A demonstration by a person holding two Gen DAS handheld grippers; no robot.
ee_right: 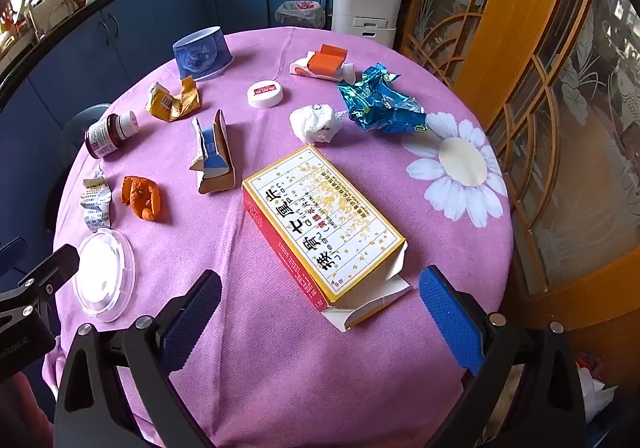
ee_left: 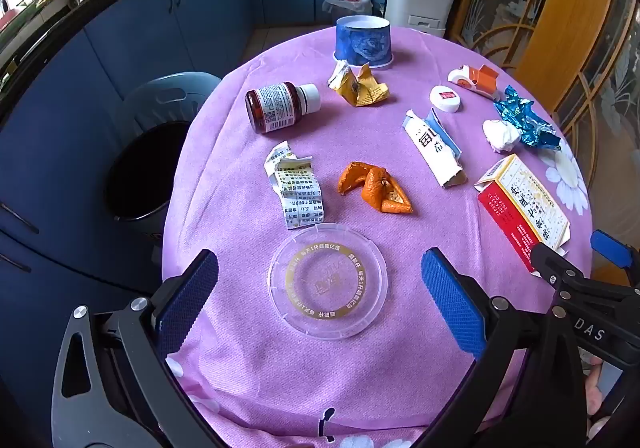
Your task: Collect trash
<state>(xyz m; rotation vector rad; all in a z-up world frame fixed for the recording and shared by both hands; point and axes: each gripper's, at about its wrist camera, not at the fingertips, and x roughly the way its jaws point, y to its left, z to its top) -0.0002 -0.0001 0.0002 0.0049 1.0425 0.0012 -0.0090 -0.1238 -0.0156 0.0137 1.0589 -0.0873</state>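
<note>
Trash lies on a round table with a pink cloth (ee_left: 280, 368). My left gripper (ee_left: 320, 296) is open, its jaws either side of a clear plastic lid (ee_left: 327, 282) near the front edge. My right gripper (ee_right: 320, 312) is open and empty, just short of a red and yellow medicine box (ee_right: 324, 224). Orange peel (ee_left: 376, 187), a crumpled printed leaflet (ee_left: 296, 187), a brown pill bottle (ee_left: 280, 105), a yellow wrapper (ee_left: 358, 85), a torn white carton (ee_left: 434, 147), a white tissue ball (ee_right: 316, 123) and a blue foil wrapper (ee_right: 380, 103) lie further back.
A blue paper bowl (ee_left: 363, 41) stands upside down at the far edge. A white cap (ee_right: 265, 93) and an orange and white packet (ee_right: 324, 63) lie near it. A black bin (ee_left: 140, 171) stands left of the table. Blue cabinets and a wooden screen surround it.
</note>
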